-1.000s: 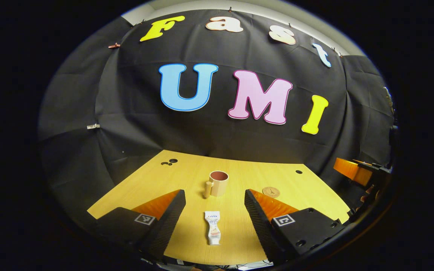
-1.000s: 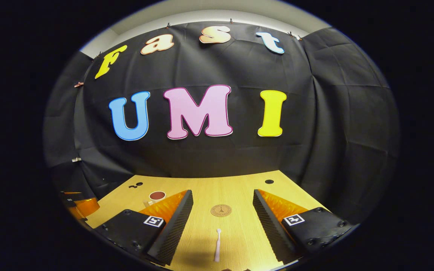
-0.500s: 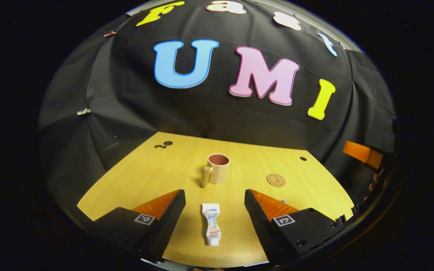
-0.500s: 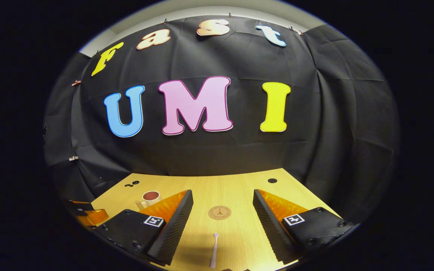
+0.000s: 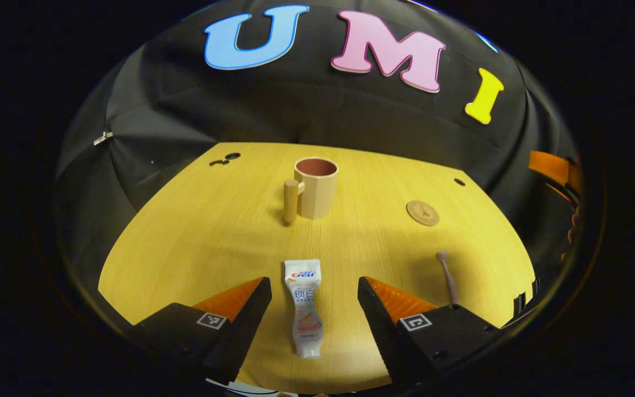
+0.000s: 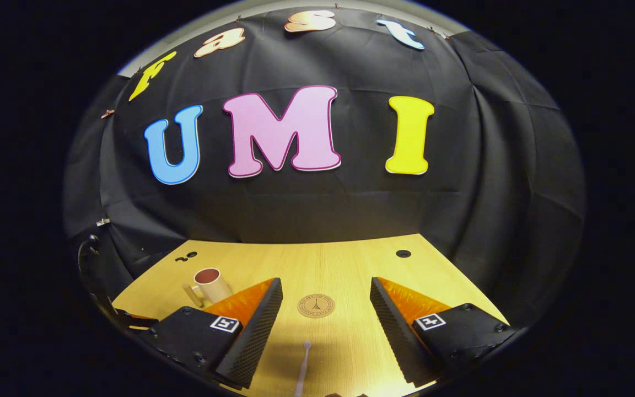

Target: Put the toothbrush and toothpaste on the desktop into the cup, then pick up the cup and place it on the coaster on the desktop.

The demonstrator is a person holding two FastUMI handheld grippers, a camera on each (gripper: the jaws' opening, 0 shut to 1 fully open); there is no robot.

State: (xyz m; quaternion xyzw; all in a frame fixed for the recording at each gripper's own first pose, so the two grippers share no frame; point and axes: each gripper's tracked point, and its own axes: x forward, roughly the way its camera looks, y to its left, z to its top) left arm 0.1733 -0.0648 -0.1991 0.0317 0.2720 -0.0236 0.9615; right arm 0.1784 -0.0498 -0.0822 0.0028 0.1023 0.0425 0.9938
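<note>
A white toothpaste tube (image 5: 306, 306) lies on the yellow desktop (image 5: 196, 231), lengthwise between the fingers of my open left gripper (image 5: 314, 292), which touch nothing. Beyond it stands a beige cup (image 5: 316, 187) with a wooden handle on its left side. The round brown coaster (image 5: 422, 213) lies to the cup's right, and a pink toothbrush (image 5: 448, 273) lies nearer, on the right. In the right gripper view my open right gripper (image 6: 326, 300) hovers over the toothbrush (image 6: 302, 368), with the coaster (image 6: 316, 305) ahead between its fingers and the cup (image 6: 210, 283) at the far left.
Small round holes mark the desktop at the back left (image 5: 226, 159) and back right (image 5: 459, 182). The black cloth wall closes the back and both sides. An orange part of the other gripper (image 5: 552, 168) shows at the right edge of the left gripper view.
My left gripper has risen and tilted downward, so more of the desktop and the toothbrush came into view. The right gripper's view has tipped slightly downward. Both stay open.
</note>
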